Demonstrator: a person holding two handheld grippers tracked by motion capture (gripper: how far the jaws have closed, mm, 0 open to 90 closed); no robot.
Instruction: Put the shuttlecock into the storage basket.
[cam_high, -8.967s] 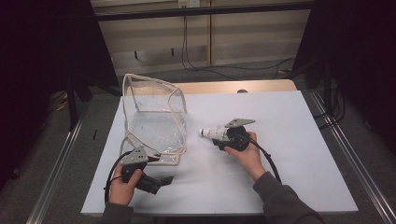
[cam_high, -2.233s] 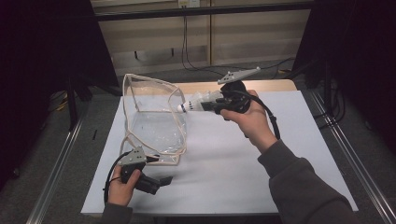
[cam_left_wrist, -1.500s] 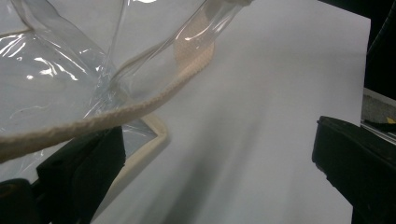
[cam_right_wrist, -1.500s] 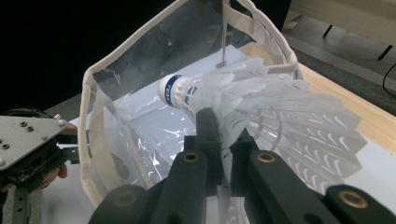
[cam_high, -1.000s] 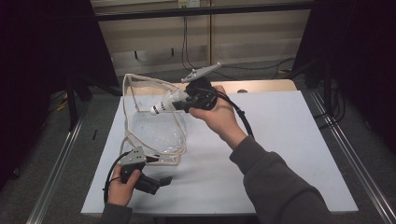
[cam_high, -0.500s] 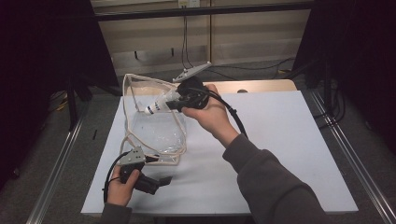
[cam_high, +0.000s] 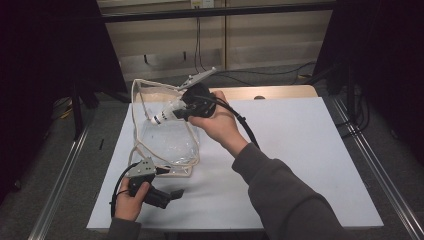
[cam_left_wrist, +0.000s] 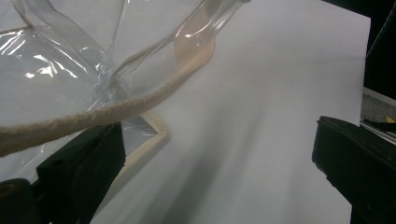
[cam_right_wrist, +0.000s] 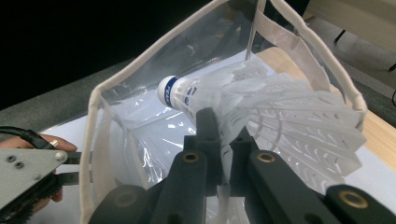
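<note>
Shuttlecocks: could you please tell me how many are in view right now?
1. The shuttlecock is pinched in the right gripper at the mouth of the clear bag. None lies in the bag.

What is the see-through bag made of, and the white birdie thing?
The bag looks like clear, shiny soft plastic: it crinkles and glints. Its cream edging seems woven cloth tape. The shuttlecock looks like white moulded plastic, with a ribbed lattice skirt; what its cap is made of is hard to tell.
</note>
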